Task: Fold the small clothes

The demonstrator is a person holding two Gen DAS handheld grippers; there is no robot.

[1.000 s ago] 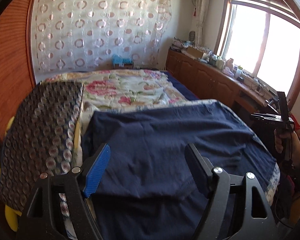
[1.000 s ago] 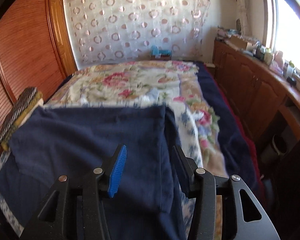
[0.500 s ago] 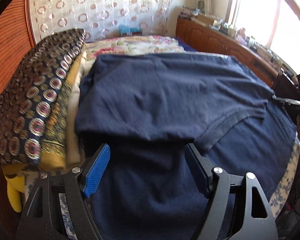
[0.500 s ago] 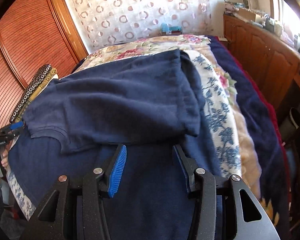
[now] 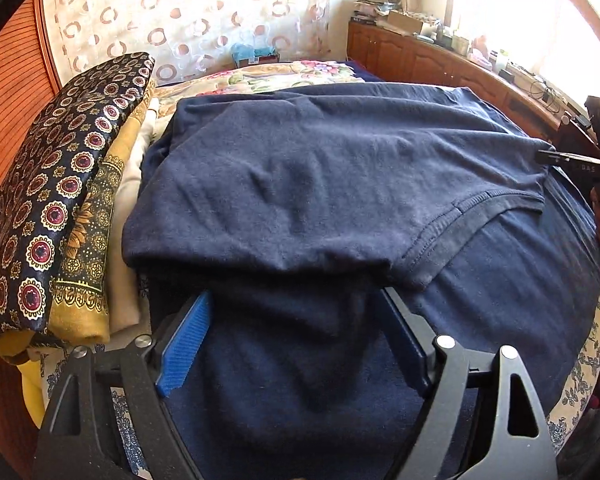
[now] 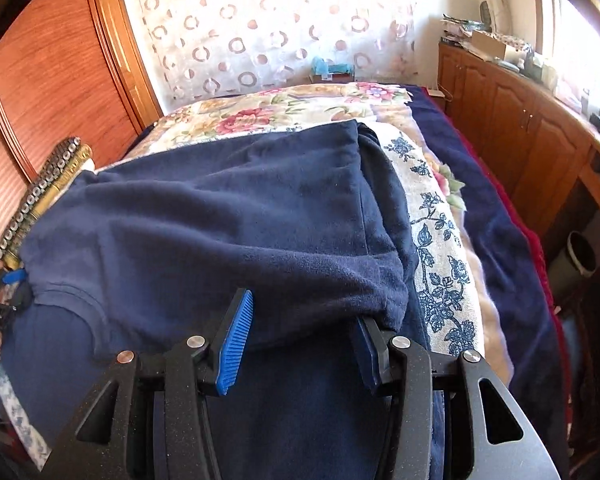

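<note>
A navy T-shirt (image 5: 320, 168) lies on the bed, its upper half folded over the lower; the ribbed collar (image 5: 460, 224) shows at the fold's near edge. My left gripper (image 5: 294, 294) hovers at that edge, jaws wide and opening, with only loose cloth beneath. In the right wrist view the same shirt (image 6: 220, 216) fills the middle. My right gripper (image 6: 304, 306) is open, and the folded edge drapes over its right fingertip. Each gripper shows small in the other's view: the right gripper (image 5: 596, 152) at the far right, the left gripper (image 6: 4, 284) at the far left.
A stack of folded patterned cloths (image 5: 60, 200) sits left of the shirt, against the wooden wardrobe (image 6: 52, 80). A floral bedspread (image 6: 280, 112) covers the far bed. Wooden cabinets (image 5: 420, 56) line the window side, with a bin (image 6: 578, 256) on the floor.
The left gripper has tipped down and sunk close to the shirt's folded edge, its jaws a little wider. The right gripper has slid forward until the fold overlaps its right fingertip.
</note>
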